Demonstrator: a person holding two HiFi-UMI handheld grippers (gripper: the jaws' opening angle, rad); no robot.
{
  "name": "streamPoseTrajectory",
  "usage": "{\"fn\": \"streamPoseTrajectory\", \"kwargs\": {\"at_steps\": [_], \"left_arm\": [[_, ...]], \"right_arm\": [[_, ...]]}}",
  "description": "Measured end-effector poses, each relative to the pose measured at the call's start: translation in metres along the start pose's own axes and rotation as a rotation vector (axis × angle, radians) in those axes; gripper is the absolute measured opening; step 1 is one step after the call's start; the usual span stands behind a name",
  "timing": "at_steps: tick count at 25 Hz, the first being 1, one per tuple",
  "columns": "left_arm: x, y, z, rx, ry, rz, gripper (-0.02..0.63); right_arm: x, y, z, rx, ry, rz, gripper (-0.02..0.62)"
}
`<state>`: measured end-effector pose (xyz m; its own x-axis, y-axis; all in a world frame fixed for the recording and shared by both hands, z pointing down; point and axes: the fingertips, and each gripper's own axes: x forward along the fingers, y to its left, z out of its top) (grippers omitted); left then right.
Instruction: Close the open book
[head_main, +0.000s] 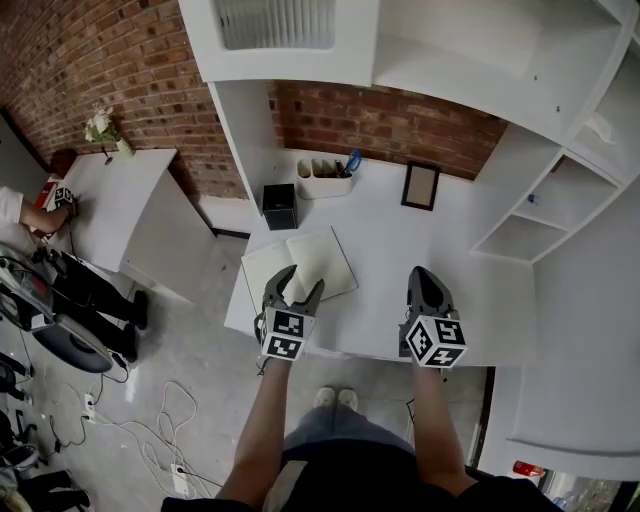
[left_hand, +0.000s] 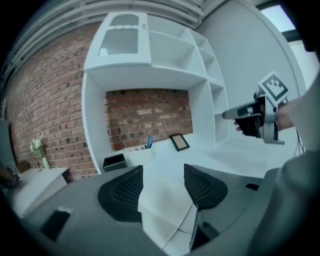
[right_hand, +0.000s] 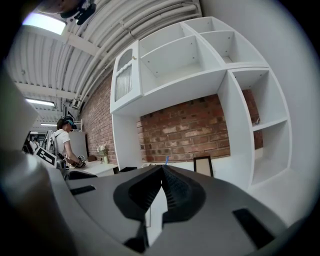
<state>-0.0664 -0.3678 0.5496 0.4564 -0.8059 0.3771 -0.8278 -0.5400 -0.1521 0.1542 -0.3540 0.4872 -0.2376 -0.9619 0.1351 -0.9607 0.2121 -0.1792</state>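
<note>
The open book (head_main: 300, 266) lies flat on the white desk (head_main: 400, 250), near its front left corner, blank pages up. My left gripper (head_main: 300, 282) hovers over the book's near edge with its jaws open and nothing between them. In the left gripper view the book's pages (left_hand: 162, 202) fill the gap under the open gripper (left_hand: 163, 172). My right gripper (head_main: 429, 276) is held over the desk's front edge, to the right of the book and apart from it. Its jaws are shut and empty, meeting at the tips (right_hand: 162, 169).
A black box (head_main: 279, 206), a white organiser with pens (head_main: 324, 178) and a picture frame (head_main: 420, 186) stand along the back of the desk. White shelves (head_main: 540, 215) rise at the right. A person (head_main: 30, 210) works at another table on the left. Cables (head_main: 150, 420) lie on the floor.
</note>
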Motion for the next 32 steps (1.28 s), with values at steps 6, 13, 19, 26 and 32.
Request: {"fn": "streamPoseTrajectory", "kwargs": {"at_steps": [6, 13, 19, 26, 32], "left_arm": [[0.027, -0.016, -0.046, 0.176, 0.22, -0.012, 0.24], [0.049, -0.046, -0.088, 0.359, 0.392, -0.075, 0.239], [0.057, -0.057, -0.116, 0.536, 0.521, -0.068, 0.239], [0.061, -0.055, -0.129, 0.681, 0.584, -0.033, 0.239], [0.069, -0.055, -0.133, 0.705, 0.598, -0.017, 0.239]], "right_arm": [[0.003, -0.017, -0.012, 0.009, 0.031, -0.005, -0.002], [0.006, -0.032, -0.022, 0.025, 0.05, -0.009, -0.002], [0.007, -0.04, -0.028, 0.03, 0.068, -0.011, -0.002], [0.006, -0.048, -0.032, 0.034, 0.09, -0.023, -0.002], [0.006, -0.055, -0.037, 0.034, 0.103, -0.032, -0.002]]}}
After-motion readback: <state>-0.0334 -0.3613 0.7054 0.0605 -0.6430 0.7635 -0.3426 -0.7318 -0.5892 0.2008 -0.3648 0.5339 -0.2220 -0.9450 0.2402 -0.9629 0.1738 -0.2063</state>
